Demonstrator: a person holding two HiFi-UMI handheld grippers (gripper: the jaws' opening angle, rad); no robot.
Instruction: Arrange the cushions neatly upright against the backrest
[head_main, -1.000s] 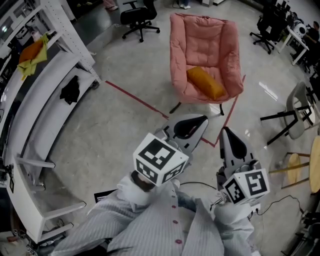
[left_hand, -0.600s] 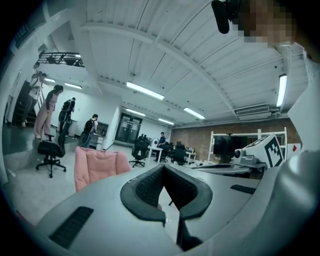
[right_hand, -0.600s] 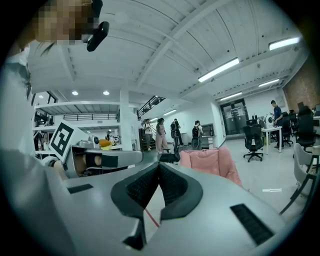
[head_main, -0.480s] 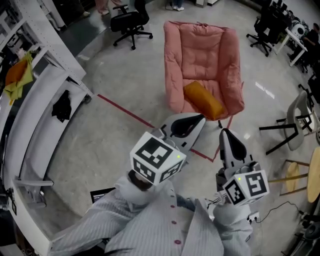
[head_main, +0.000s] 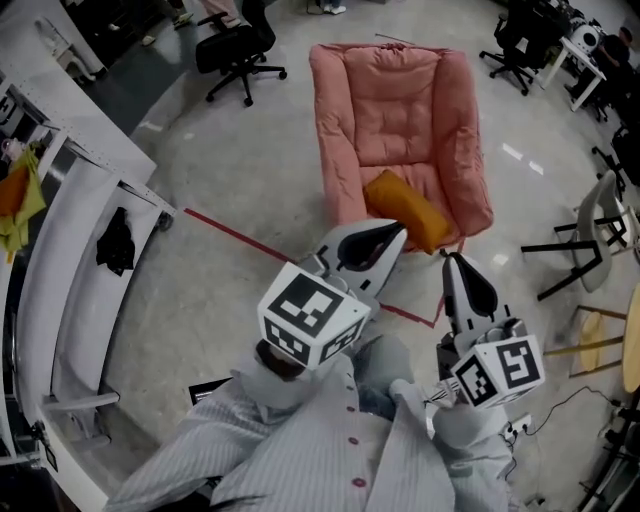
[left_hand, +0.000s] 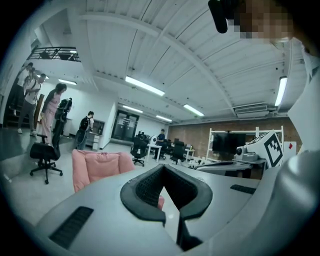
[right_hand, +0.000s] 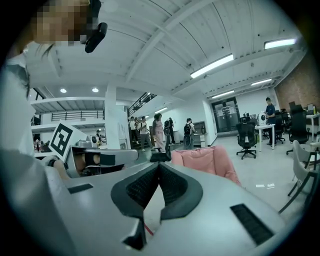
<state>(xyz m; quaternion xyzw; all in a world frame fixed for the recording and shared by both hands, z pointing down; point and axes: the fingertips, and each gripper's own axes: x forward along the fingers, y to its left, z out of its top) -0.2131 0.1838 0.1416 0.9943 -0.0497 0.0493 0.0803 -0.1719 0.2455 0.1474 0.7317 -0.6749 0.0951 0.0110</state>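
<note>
A pink padded armchair (head_main: 400, 110) stands on the pale floor ahead of me. An orange cushion (head_main: 408, 208) lies tilted on its seat, near the front edge. My left gripper (head_main: 385, 232) is held up just short of the seat front, shut with nothing in it. My right gripper (head_main: 458, 262) sits to the right and a little nearer me, also shut and empty. The left gripper view shows the armchair (left_hand: 97, 167) beyond the closed left gripper (left_hand: 162, 167). In the right gripper view the armchair (right_hand: 205, 160) stands past the closed right gripper (right_hand: 159, 165). Neither gripper touches the cushion.
A white shelving rack (head_main: 70, 260) runs along the left, with a black cloth (head_main: 115, 243) and a yellow cloth (head_main: 12, 195) on it. A red tape line (head_main: 240, 238) crosses the floor. A black office chair (head_main: 235, 45) stands behind; a grey chair (head_main: 590, 240) and a wooden stool (head_main: 600, 340) are at right.
The armchair and cushion have come closer and lower in the head view as I move toward them. Both grippers keep their pose, shut and empty.
</note>
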